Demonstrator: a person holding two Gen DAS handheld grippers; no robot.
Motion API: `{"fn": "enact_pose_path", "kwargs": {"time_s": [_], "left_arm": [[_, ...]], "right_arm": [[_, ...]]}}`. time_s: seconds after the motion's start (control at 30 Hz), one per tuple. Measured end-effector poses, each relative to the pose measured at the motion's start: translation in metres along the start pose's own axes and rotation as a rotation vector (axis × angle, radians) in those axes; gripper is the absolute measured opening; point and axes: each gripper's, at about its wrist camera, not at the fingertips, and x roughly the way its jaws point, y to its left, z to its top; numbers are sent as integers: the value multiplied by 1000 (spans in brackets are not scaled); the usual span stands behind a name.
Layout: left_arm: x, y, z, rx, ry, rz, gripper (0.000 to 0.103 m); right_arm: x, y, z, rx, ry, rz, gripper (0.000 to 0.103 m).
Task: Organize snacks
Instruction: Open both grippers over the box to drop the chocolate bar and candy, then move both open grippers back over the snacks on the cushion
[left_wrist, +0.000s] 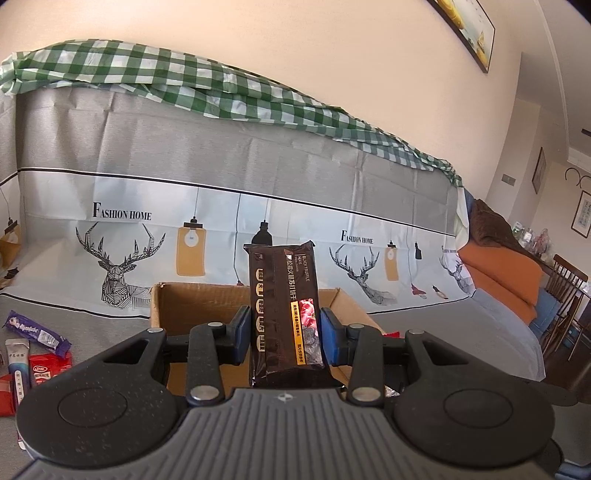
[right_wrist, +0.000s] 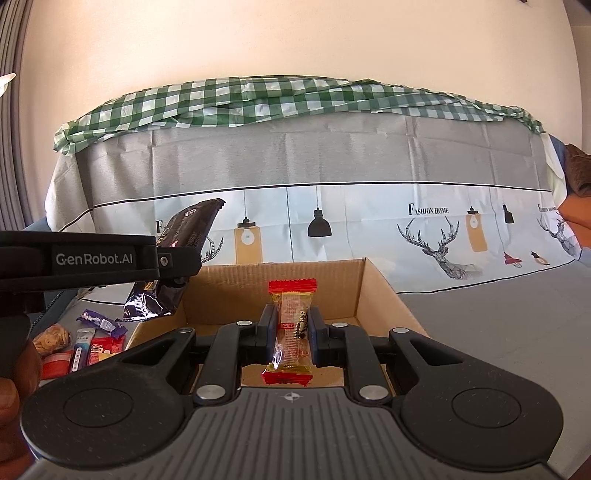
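left gripper (left_wrist: 284, 330): clamped on a glossy dark cracker pack (left_wrist: 284, 314), upright over the near left of the corrugated box (right_wrist: 384, 295) | right gripper (right_wrist: 291, 330): clamped on a small clear snack bar (right_wrist: 291, 325) with crimped red ends, over the box | loose wrappers (left_wrist: 37, 330): left of the box on grey cloth

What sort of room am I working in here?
Most likely a home living room: a sofa with orange cushions draped in a "Fashion Home" deer-print cover, framed pictures on the wall, and a wooden dining chair beyond.
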Motion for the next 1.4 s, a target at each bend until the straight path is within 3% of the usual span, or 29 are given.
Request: {"fn": "enact_pose_path", "kwargs": {"time_s": [0.47,0.5,0.57,0.6,0.63,0.7,1.03,1.2,1.33,1.4], "left_arm": [[1,1,0,-10,12,-48,43],[3,1,0,-14,27,-66,50],[3,-3,-1,6,33,-82,65],[0,-5,-2,26,18,-78,68],[-3,-7,-2,46,4,-73,69],[-6,-7,-1,64,-7,-69,70],[-24,28,3,10,-7,29,72],[-46,52,3,-4,-24,97,72],[-73,70,3,9,-55,163,70],[-88,79,3,23,-65,199,63]], "right_arm": [[0,-1,0,12,-1,-17,19],[1,-1,-1,15,3,-17,20],[3,1,-2,20,19,-17,48],[3,1,-2,22,22,-31,78],[3,2,-3,25,20,-53,96],[2,2,-2,29,12,-77,98],[10,22,-5,51,67,-24,102],[14,49,-6,-12,113,-75,102],[6,59,-9,11,107,34,102],[0,66,-8,25,88,80,102]]}}
